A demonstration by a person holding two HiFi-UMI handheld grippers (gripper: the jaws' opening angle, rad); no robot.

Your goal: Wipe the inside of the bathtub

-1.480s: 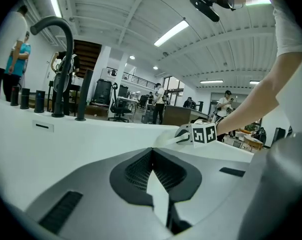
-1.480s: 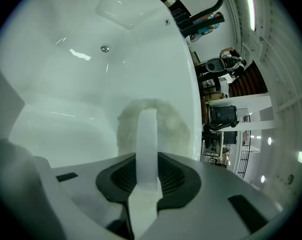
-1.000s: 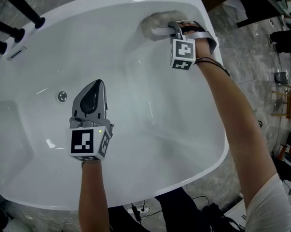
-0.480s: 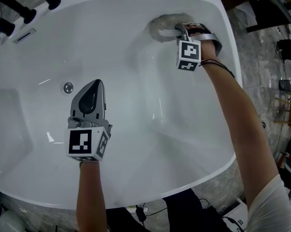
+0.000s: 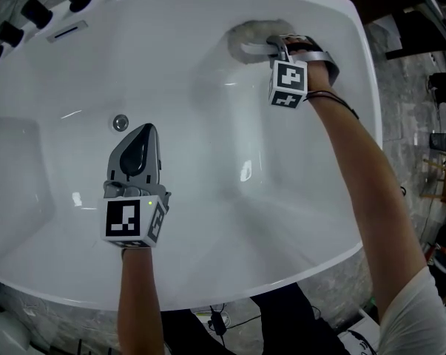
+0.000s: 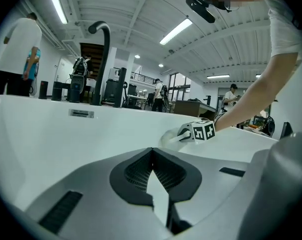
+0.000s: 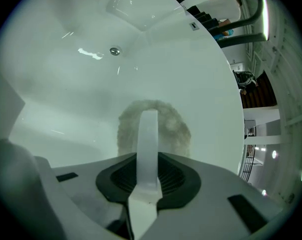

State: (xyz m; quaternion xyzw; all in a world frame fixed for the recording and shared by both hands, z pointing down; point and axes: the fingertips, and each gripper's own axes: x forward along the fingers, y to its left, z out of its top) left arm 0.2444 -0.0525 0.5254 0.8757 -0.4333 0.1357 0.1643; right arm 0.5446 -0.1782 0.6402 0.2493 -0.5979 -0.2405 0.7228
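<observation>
**Right tongs press the duster to the far tub wall; left tongs idle**

I see the white bathtub (image 5: 208, 87) filling most of the head view. The fluffy grey duster (image 5: 246, 37) lies against the inner wall at the tub's far end, just under the rim. Its flat white handle (image 5: 256, 48) runs back into my right tongs (image 5: 278, 48), which pinch it. In the right gripper view the handle (image 7: 147, 144) stands straight up between the two dark pads of the right tongs (image 7: 147, 173). The grey duster (image 7: 173, 129) spreads out behind it, flat on the tub wall (image 7: 90, 84).

My left tongs (image 5: 143, 135) hang over the middle of the tub, well apart from the duster. In the left gripper view the left tongs (image 6: 152, 151) are pressed together at the tips with nothing between them; only the white tub wall (image 6: 65, 139) shows through the slit lower down. The same view shows the duster (image 6: 168, 138) far ahead, beside the marker cube (image 6: 203, 130) of the other gripper.

A round metal drain fitting (image 5: 120, 122) sits on the tub floor just beyond the left tongs. A narrow slot (image 5: 67, 30) is set in the rim at the upper left, near the black tap handles (image 5: 38, 12). A black spout (image 6: 101, 59) rises behind that rim. Stone-patterned floor (image 5: 407, 124) shows to the right of the tub.
</observation>
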